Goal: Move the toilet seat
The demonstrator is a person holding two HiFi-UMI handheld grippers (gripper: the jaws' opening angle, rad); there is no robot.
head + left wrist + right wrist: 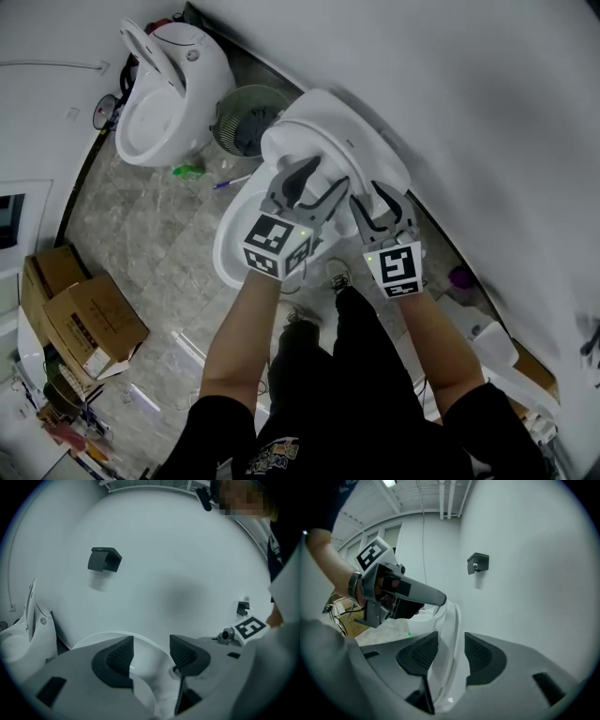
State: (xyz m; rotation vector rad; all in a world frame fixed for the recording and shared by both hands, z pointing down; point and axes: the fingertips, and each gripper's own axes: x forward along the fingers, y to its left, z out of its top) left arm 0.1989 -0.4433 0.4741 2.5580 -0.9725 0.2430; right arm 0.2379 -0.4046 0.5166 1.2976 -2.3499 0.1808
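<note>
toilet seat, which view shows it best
Head view: nearly the whole toilet seat shows, tilted up. Left gripper view: just a curved part between its jaws; right gripper view: just its edge.

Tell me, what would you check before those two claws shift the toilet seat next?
1. Edge of the toilet seat lies between the right gripper jaws: ok.
2. Right gripper's pads press on that edge: not ok, a gap shows.
3. The left gripper straddles the seat: ok, though its jaws stand apart, no grip.
4. Room between the seat and the wall: cannot tell.
5. The wastebasket stands clear of the seat: ok.
</note>
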